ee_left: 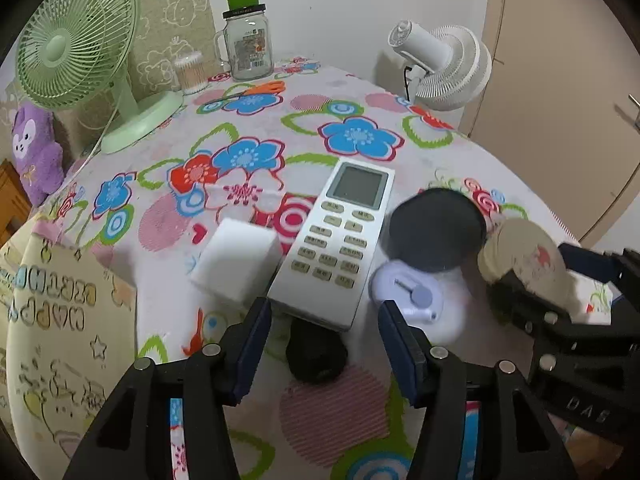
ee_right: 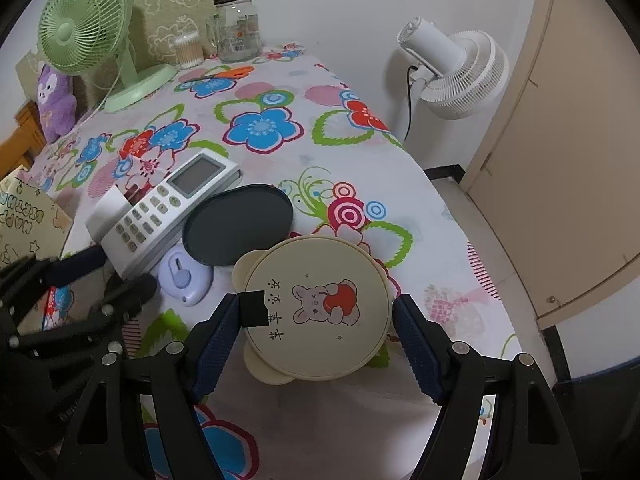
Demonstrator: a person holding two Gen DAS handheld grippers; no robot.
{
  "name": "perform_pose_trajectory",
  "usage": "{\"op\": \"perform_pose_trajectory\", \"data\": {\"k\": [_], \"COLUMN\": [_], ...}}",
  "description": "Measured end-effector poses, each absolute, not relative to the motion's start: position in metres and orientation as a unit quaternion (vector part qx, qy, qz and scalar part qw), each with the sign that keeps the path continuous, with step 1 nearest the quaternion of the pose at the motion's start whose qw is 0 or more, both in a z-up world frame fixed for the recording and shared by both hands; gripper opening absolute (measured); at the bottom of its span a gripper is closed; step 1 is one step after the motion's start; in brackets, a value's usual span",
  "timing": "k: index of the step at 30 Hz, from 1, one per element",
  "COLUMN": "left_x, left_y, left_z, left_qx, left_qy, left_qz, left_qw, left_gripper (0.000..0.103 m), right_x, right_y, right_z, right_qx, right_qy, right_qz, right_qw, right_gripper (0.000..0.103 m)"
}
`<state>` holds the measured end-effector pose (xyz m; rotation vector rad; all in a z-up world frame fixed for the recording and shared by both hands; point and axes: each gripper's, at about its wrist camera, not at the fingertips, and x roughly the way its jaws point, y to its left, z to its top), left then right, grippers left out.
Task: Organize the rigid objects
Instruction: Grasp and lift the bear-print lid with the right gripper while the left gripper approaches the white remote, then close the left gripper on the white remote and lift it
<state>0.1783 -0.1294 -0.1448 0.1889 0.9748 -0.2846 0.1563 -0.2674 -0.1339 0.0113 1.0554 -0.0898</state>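
Cream bunny-print disc [ee_right: 316, 308], flat on tablecloth [ee_right: 420, 200]

A table under a flowered cloth [ee_left: 352, 132] carries a white remote [ee_left: 332, 244], a white block [ee_left: 238, 264] just left of it, a dark round lid [ee_left: 436, 230], a cream bunny-print disc [ee_right: 316, 308], a lilac gadget [ee_right: 186, 278], a small black object [ee_left: 316, 356], orange scissors [ee_left: 260, 90], a green fan [ee_left: 80, 48], a glass jar [ee_left: 248, 46] and a swab tub [ee_left: 191, 72].

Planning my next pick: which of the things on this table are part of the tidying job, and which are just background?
Job items: cream bunny lid between the right gripper fingers, dark round lid, remote control, white sponge block, lavender gadget, small black object.

Background: green fan, white fan, glass jar, purple plush, scissors.
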Motion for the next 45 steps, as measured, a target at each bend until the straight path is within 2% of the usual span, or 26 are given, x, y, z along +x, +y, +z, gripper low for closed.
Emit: {"op": "perform_pose_trajectory", "data": {"k": [6, 20, 25, 32, 40, 45], "left_x": [0.189, 0.227, 0.237, 0.25, 0.234, 0.226], "left_y": [-0.139, -0.16, -0.162, -0.158, -0.162, -0.16], "left_z": [-0.142, -0.142, -0.142, -0.141, -0.144, -0.148], "left_qx": [0.105, 0.148, 0.137, 0.11, 0.175, 0.174], "left_qy": [0.457, 0.481, 0.492, 0.508, 0.49, 0.492], "left_qz": [-0.143, -0.167, -0.189, -0.212, -0.199, -0.195], "left_qw": [0.872, 0.848, 0.839, 0.828, 0.83, 0.83], "left_gripper": [0.067, 0.069, 0.064, 0.049, 0.046, 0.046], "right_x": [0.161, 0.185, 0.191, 0.197, 0.201, 0.2], "right_y": [-0.274, -0.287, -0.287, -0.282, -0.279, -0.278], "right_z": [-0.135, -0.132, -0.134, -0.133, -0.134, -0.135], "right_qx": [0.01, 0.019, 0.017, 0.015, 0.014, 0.014], "right_qy": [0.504, 0.505, 0.506, 0.505, 0.506, 0.506], "right_qz": [-0.046, -0.049, -0.048, -0.044, -0.044, -0.044], "right_qw": [0.862, 0.862, 0.861, 0.862, 0.861, 0.861], "right_gripper": [0.078, 0.078, 0.078, 0.078, 0.078, 0.078]}}
